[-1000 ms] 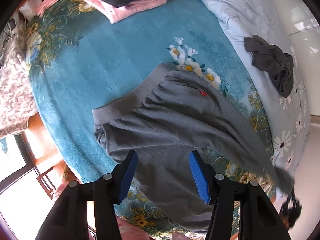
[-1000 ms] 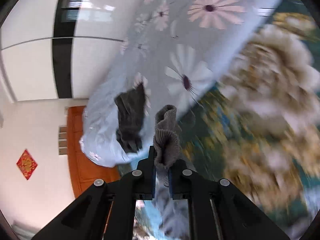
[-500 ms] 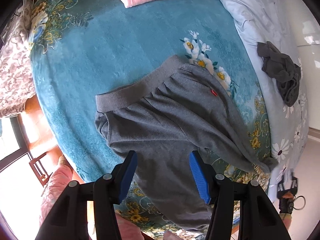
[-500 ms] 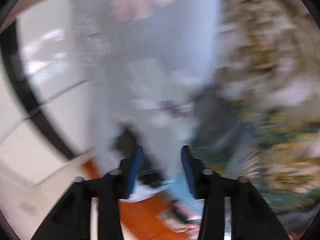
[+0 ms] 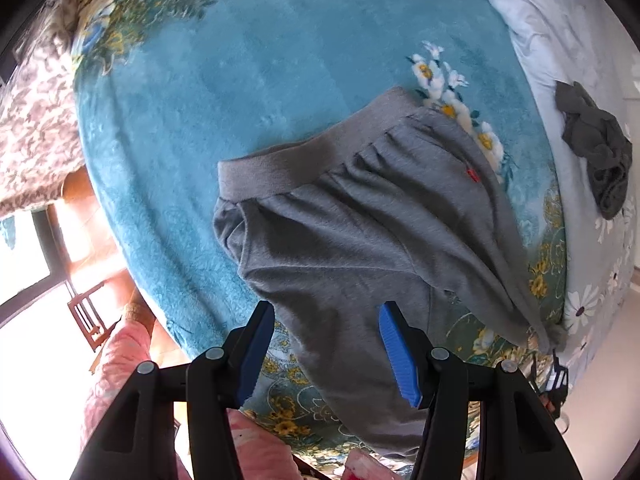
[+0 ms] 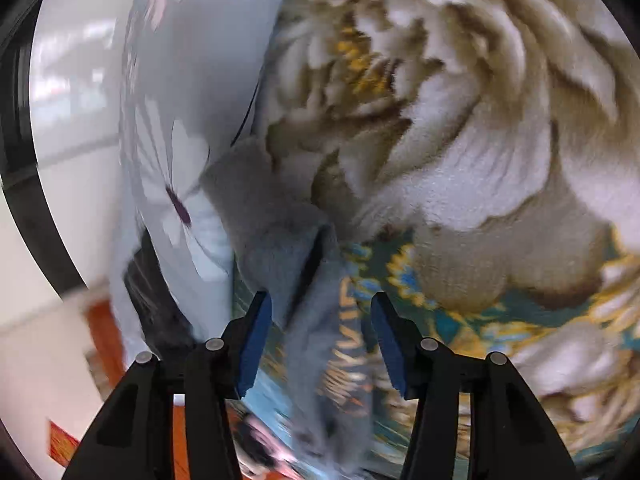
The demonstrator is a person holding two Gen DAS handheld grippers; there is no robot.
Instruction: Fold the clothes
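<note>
So we're looking at the grey sweatpants [image 5: 360,216] lying spread out on the teal floral blanket [image 5: 240,80], waistband toward the middle of the bed and the legs trailing off toward the blanket's edge. Our left gripper [image 5: 326,344] is hovering over one leg with its blue pads standing apart, not pinching anything, just fabric showing in the gap below. Our right gripper [image 6: 320,332] is down by the leg cuff [image 6: 280,248]; its jaws have just been closing a little after letting go, and right now they're still apart with the grey cuff sitting loose between them, pads not pressing on it. That view is pretty blurry. A darker grey garment [image 5: 596,148] is bunched up on the pale flowered sheet [image 5: 560,40] well away.
</note>
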